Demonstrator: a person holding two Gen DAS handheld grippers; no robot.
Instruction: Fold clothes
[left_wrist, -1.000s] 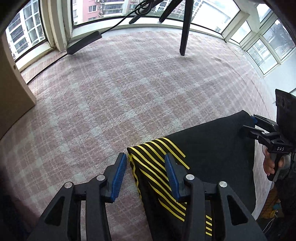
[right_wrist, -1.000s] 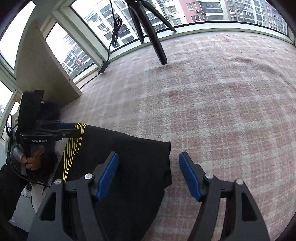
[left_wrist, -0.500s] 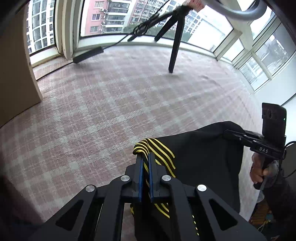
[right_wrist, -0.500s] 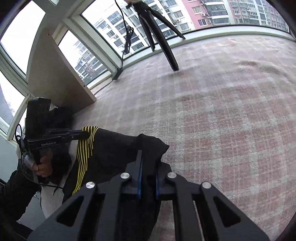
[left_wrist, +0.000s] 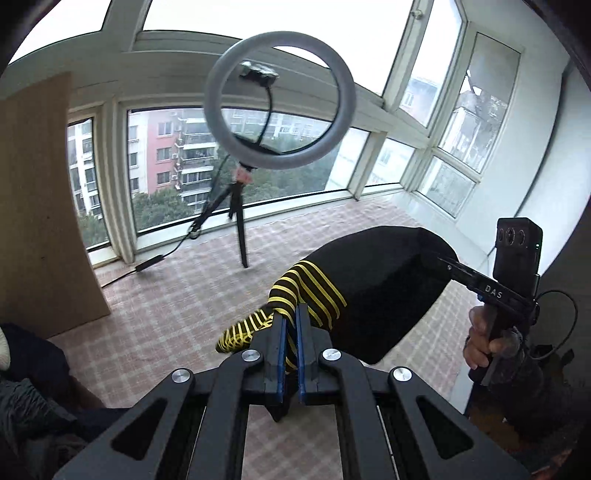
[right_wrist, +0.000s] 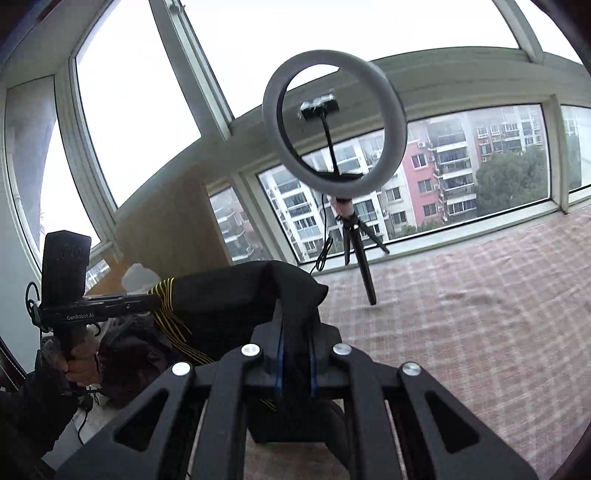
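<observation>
A black garment with yellow stripes hangs in the air, stretched between both grippers above the pink plaid surface. My left gripper is shut on its striped corner. In the right wrist view the same garment sags from my right gripper, which is shut on the plain black corner. The right gripper shows at the far right of the left wrist view with a hand on its handle. The left gripper shows at the left of the right wrist view, pinching the stripes.
A ring light on a tripod stands on the plaid surface near the windows, its cable trailing left. A wooden panel rises at the left. Dark clothes lie at the near left. A white wall closes the right side.
Both grippers went from open over the flat garment to shut on its corners, then lifted it off the surface. Both views have tilted up toward the windows.
</observation>
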